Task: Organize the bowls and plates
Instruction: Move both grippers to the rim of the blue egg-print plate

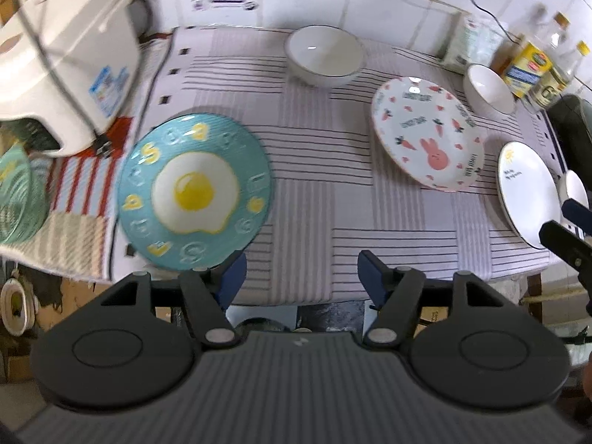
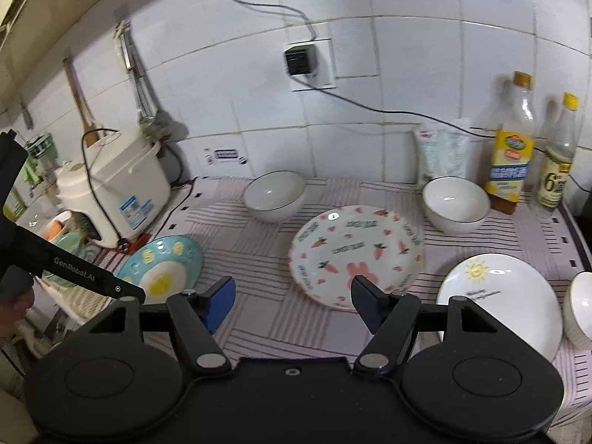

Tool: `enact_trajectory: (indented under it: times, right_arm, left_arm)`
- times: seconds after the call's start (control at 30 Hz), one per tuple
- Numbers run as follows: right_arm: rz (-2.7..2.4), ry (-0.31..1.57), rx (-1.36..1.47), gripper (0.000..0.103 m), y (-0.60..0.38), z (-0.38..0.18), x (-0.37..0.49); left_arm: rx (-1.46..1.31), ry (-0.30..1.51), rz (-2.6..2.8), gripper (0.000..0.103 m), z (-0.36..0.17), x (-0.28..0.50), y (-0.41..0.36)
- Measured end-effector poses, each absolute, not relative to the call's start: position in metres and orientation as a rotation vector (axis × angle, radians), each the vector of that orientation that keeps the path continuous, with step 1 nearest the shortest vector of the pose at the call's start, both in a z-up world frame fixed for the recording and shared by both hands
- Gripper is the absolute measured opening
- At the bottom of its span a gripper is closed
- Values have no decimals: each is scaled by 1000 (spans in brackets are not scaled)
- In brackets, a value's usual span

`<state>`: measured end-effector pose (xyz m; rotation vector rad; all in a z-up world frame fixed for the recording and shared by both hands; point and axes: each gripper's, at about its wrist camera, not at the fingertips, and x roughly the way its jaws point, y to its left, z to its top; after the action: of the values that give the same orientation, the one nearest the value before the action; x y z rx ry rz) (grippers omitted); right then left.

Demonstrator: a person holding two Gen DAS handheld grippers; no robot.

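Note:
On the striped cloth lie a teal plate with a fried-egg picture [image 1: 194,192] [image 2: 162,270], a white plate with carrots and a pink bunny [image 1: 427,131] [image 2: 355,255], and a white plate with a small sun [image 1: 527,192] [image 2: 495,299]. One white bowl [image 1: 325,53] [image 2: 274,194] stands at the back middle, another [image 1: 488,88] [image 2: 455,203] at the back right, and a third [image 2: 582,307] at the far right edge. My left gripper [image 1: 301,277] hangs open above the cloth's front edge beside the egg plate, holding nothing. My right gripper [image 2: 292,298] is open in front of the bunny plate, also with nothing in it.
A white rice cooker [image 1: 66,55] [image 2: 114,192] with a black cord stands at the back left. Oil bottles [image 2: 510,148] and a packet [image 2: 442,155] line the tiled wall at the back right. A green dish [image 1: 14,192] sits left of the cloth.

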<state>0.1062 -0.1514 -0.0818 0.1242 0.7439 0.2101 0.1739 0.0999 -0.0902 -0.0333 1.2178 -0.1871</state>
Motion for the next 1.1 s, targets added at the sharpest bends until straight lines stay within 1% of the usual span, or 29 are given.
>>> enact_trajectory:
  times: [0.1, 0.13, 0.2, 0.3, 0.5, 0.63, 0.83, 0.97, 1.0, 1.07, 1.1]
  right_arm:
    - [247, 746, 119, 74, -138, -81, 107]
    - [261, 747, 123, 74, -134, -81, 108]
    - [296, 755, 137, 74, -126, -83, 110]
    - [358, 760, 152, 74, -113, -90, 116]
    - [448, 719, 208, 74, -77, -105, 140]
    - [463, 707, 141, 74, -45, -125, 160]
    - [417, 803, 178, 74, -9, -174, 201]
    - [379, 889, 220, 73, 6, -207, 219]
    - [363, 912, 246, 71, 8, -214, 223]
    - [343, 943, 286, 64, 10, -226, 228]
    - [338, 954, 308, 58, 10, -230, 229]
  left_arm:
    - [-50, 1204, -156, 66, -88, 168, 117]
    - [-49, 1193, -146, 70, -88, 166, 124]
    - [-61, 1163, -132, 74, -89, 165, 135]
    - [-151, 1081, -106, 80, -95, 163, 158]
    - [-188, 1068, -47, 81, -118, 171, 193]
    - [-163, 1044, -36, 85, -133, 181, 220]
    - [-190, 1069, -72, 84, -156, 199, 272]
    - [-141, 1085, -126, 80, -171, 210, 289]
    - [-145, 1098, -144, 79, -177, 213, 292]
    - [-143, 1120, -160, 72, -186, 219, 295]
    - [-129, 1129, -167, 67, -192, 223, 296]
